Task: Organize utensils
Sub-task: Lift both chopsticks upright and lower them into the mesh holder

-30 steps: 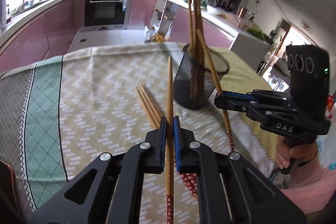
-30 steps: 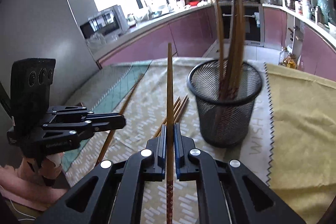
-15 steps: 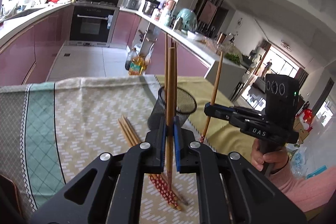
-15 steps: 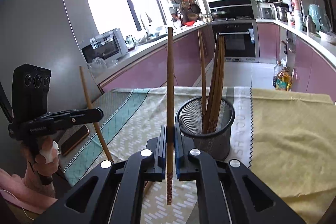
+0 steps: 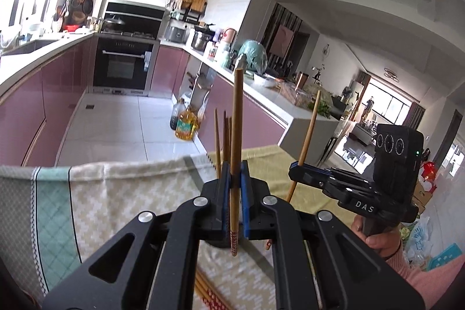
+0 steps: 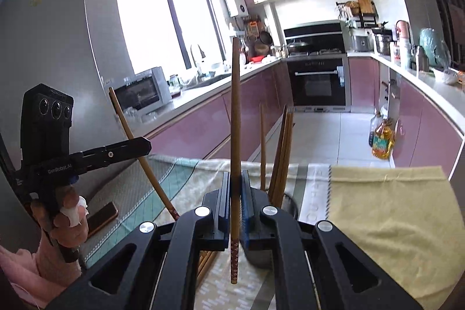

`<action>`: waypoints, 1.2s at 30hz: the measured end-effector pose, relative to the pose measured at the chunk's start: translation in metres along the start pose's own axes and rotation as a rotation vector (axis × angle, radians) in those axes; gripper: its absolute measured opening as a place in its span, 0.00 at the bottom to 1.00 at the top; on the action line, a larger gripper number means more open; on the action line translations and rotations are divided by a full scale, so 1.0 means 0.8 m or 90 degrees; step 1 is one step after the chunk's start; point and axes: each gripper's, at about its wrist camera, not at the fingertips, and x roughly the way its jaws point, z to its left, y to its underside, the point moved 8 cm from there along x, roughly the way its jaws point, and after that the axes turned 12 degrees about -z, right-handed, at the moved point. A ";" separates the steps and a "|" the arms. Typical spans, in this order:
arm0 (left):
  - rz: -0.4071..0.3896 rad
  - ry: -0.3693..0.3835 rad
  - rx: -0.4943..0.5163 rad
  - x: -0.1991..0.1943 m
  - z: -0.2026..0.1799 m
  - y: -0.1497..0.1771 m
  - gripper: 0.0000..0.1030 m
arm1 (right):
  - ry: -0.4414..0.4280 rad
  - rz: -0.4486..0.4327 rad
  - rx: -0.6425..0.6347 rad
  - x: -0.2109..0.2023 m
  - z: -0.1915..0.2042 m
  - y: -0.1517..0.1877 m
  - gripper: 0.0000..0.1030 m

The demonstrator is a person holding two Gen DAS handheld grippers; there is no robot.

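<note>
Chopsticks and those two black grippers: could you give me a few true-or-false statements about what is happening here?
1. Each gripper is clamped on one chopstick. True: the left gripper holds one chopstick, and the right gripper holds another chopstick.
2. Both held chopsticks lie flat on the cloth. False: both stand nearly upright, their patterned ends hanging below the jaws.
3. Several chopsticks already stand in the black mesh cup. True.
4. No chopsticks remain on the tablecloth. False: a few loose chopsticks lie on it below the left gripper.
5. A phone lies on the table. True, near the hand holding the left gripper.
</note>
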 end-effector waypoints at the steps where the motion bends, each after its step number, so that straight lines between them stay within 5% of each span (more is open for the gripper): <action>1: -0.004 0.000 0.001 0.004 -0.002 -0.005 0.07 | 0.001 -0.006 -0.003 0.001 -0.001 -0.006 0.06; 14: -0.037 -0.008 0.062 0.039 -0.035 -0.041 0.07 | 0.023 -0.034 -0.014 0.032 -0.019 -0.038 0.06; 36: 0.133 -0.022 0.079 0.111 -0.008 0.050 0.07 | 0.058 0.100 -0.002 0.084 -0.044 0.040 0.06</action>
